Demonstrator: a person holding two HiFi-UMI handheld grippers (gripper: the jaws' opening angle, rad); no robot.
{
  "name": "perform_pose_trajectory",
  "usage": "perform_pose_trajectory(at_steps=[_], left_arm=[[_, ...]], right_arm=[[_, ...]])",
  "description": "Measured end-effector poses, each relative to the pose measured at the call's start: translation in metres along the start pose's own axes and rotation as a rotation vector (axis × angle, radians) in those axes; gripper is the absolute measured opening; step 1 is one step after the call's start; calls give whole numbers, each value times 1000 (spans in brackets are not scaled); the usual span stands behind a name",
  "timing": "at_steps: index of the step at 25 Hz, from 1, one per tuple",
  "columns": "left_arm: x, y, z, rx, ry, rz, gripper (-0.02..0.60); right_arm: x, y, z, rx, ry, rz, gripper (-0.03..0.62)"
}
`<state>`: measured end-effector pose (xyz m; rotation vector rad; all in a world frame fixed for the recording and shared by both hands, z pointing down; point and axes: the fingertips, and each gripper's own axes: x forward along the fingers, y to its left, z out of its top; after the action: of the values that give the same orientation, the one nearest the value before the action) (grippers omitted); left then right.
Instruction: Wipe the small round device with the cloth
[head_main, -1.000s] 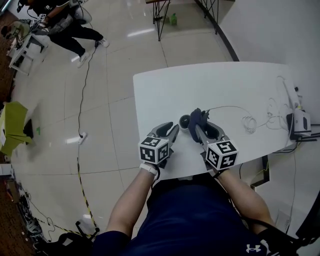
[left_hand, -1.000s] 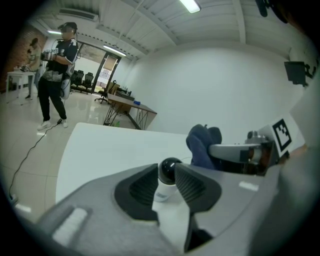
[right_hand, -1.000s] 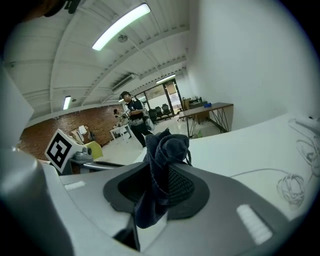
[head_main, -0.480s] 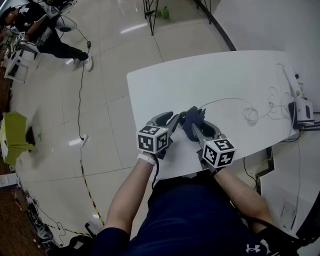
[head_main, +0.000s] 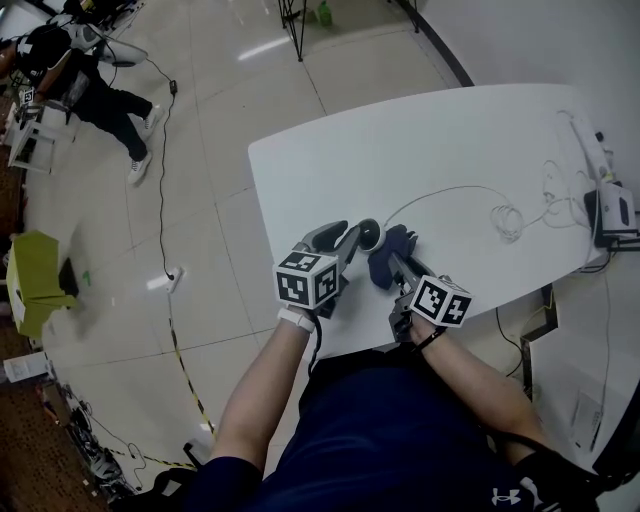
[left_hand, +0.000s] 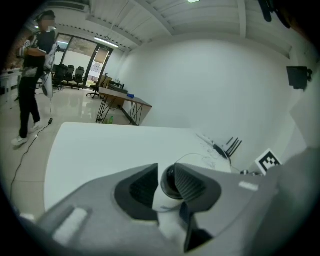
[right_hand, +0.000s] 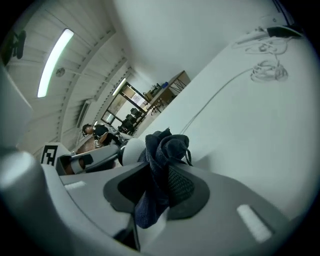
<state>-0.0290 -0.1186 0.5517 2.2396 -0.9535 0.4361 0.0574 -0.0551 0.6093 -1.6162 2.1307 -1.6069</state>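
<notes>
Device (head_main: 369, 236) sat close to the table's (head_main: 450, 140) near edge, toward its left end, with its cable (head_main: 450, 190) trailing off toward the far right corner. We had the left gripper (head_main: 345, 243) clamped on the device: in the left gripper view both pads pressed its white body, dark dome uppermost. The right gripper (head_main: 398, 268) was closed on the cloth (head_main: 387, 262), a dark blue bunch sticking out past the jaw tips. The relation that matters: the device lay just left of the cloth-bearing tips and slightly farther from the near edge. In the right gripper view the white body showed directly behind the cloth's left side. We could not tell whether cloth and device were touching or only just beside each other. The right gripper was rolled over on its side, and the two grippers converged on the device from either flank. We judged the wipe would need a short push of the cloth leftward and away from the near edge, against the exposed right face, the left grip bracing it.
</notes>
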Motion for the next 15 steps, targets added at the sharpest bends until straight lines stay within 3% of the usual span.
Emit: perform_pose_trajectory(at_steps=[9, 15], left_arm=[[0, -1, -2, 8, 5, 9, 104], [-12, 8, -8, -65, -31, 24, 104]], right_arm=[[19, -22, -13, -20, 61, -44, 101], [-5, -10, 12, -90, 27, -45, 103]])
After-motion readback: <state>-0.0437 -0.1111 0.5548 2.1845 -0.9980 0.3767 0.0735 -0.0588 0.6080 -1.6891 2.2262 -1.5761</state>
